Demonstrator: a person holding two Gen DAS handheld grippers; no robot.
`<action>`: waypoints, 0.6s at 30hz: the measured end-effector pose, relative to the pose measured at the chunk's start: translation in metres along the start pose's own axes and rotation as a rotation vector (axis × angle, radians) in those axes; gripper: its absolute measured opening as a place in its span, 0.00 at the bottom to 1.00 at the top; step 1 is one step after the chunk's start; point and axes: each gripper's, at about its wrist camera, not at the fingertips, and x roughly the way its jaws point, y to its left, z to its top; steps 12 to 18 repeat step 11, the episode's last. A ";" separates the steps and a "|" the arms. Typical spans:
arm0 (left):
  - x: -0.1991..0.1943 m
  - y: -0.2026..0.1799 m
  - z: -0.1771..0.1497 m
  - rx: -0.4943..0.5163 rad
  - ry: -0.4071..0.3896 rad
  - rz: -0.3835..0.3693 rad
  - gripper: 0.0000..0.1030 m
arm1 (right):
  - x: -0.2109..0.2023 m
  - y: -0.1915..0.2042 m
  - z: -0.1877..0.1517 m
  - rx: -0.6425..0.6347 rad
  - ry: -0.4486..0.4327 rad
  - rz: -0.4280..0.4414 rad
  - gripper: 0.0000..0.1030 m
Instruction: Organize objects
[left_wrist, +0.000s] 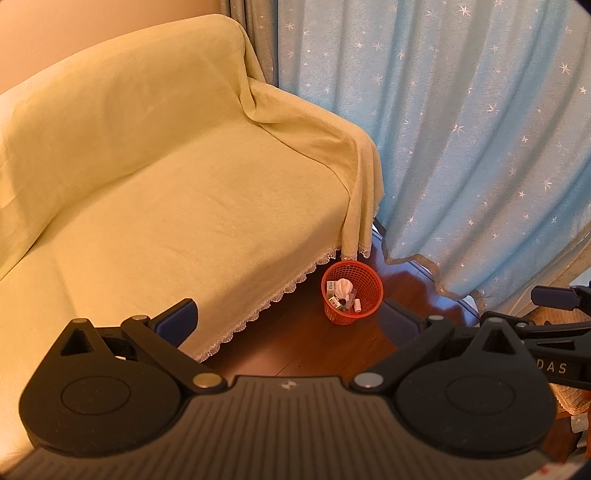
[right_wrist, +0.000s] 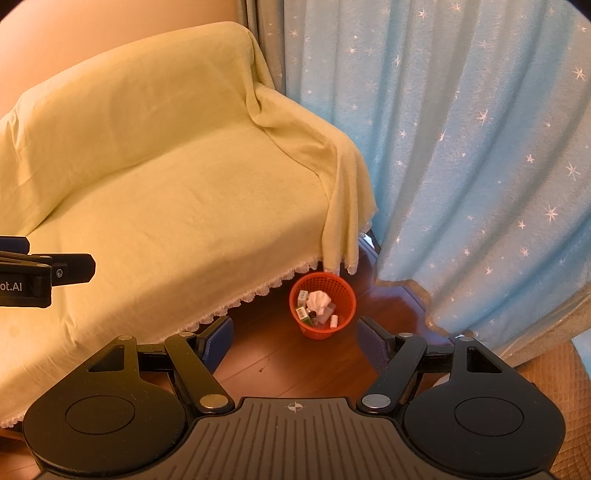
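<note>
- Both grippers, left (left_wrist: 288, 325) and right (right_wrist: 295, 343), gape wide; I hold nothing.
- Bin (right_wrist: 323, 305) stands on floor (right_wrist: 288, 369) beside sofa (right_wrist: 166, 192), already holding litter.
- I'd judge nothing left; withdraw clear of curtain (right_wrist: 461, 147).

This is a home living room. A sofa (left_wrist: 177, 177) draped in a pale yellow throw with a lace-scalloped hem fills most of the view. Beside its armrest hang floor-length light blue curtains (left_wrist: 472, 147) sprinkled with white stars. On the glossy dark wood floor (left_wrist: 295, 339) just off the sofa's front corner stands a small red mesh wastebasket (left_wrist: 365, 310) holding crumpled paper and small cartons.
</note>
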 end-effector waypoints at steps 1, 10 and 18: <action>0.000 0.000 0.000 0.000 -0.001 0.000 0.99 | 0.001 0.001 0.001 0.000 0.001 0.001 0.69; -0.002 0.003 -0.001 -0.002 -0.022 0.012 0.99 | 0.001 0.003 -0.001 -0.005 0.002 0.003 0.69; -0.002 0.004 -0.001 -0.007 -0.019 0.005 0.99 | 0.001 0.003 -0.001 -0.005 0.002 0.003 0.69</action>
